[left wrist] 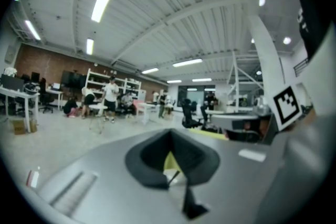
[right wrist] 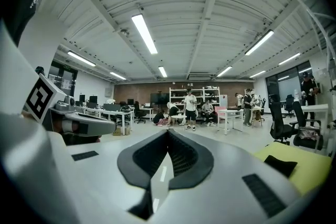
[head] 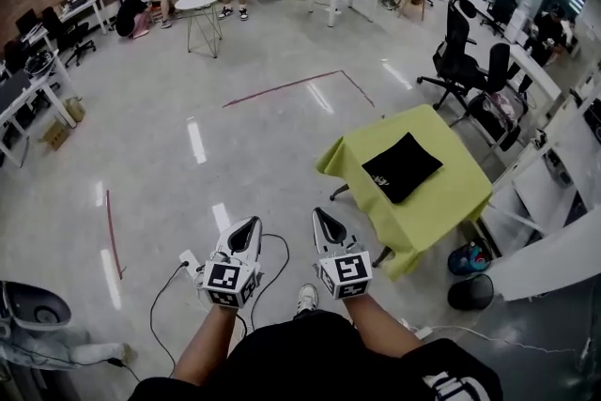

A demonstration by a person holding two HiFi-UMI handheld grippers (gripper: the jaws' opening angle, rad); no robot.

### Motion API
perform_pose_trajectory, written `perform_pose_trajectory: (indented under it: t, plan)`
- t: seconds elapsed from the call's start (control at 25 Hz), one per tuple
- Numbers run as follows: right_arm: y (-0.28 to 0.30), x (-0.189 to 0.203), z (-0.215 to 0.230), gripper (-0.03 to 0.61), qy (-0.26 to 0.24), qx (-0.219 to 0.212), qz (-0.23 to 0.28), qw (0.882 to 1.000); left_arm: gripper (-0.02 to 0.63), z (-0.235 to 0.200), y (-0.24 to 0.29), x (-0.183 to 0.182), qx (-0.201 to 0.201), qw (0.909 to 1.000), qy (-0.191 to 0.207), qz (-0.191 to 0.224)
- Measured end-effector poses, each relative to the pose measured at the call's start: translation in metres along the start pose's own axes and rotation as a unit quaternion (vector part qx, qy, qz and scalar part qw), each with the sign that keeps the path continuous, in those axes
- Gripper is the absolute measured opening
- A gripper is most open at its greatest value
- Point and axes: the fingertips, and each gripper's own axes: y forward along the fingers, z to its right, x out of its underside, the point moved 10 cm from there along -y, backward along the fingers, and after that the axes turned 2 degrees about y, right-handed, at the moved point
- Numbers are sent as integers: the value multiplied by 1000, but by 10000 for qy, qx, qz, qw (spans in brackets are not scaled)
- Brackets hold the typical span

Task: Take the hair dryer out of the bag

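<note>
Beyond left tool (head: 252, 223) and right tool (head: 320, 215), jaws together, one black bag (head: 402, 166) tops one green table (head: 443, 202).

Black bag (head: 402, 166) on yellow-green tablecloth (head: 451, 198).

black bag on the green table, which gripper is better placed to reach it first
Right, probably. The right gripper is on the side of the green table and nearer the black bag than the left gripper. Both are shut, empty and short of the table.
</note>
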Motion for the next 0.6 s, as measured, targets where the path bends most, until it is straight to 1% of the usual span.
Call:
perform_pose_trajectory:
  t: [0.16,0.28,0.44,0.6]
  plan:
    - [23,-8,32,6,-30,-6,33,10000,6,-2,38,-6,22,10000,53,-74]
    - [33,-4,55,6,-13,29,-7,10000,6,1,63,-7,70,9998,-33,-173]
    - [37,4,88,6,-43,233,207,9995,6,10,98,1,83,9995,177,-263]
    - [36,12,116,6,49,387,233,9990,6,24,128,-4,231,9990,176,-342]
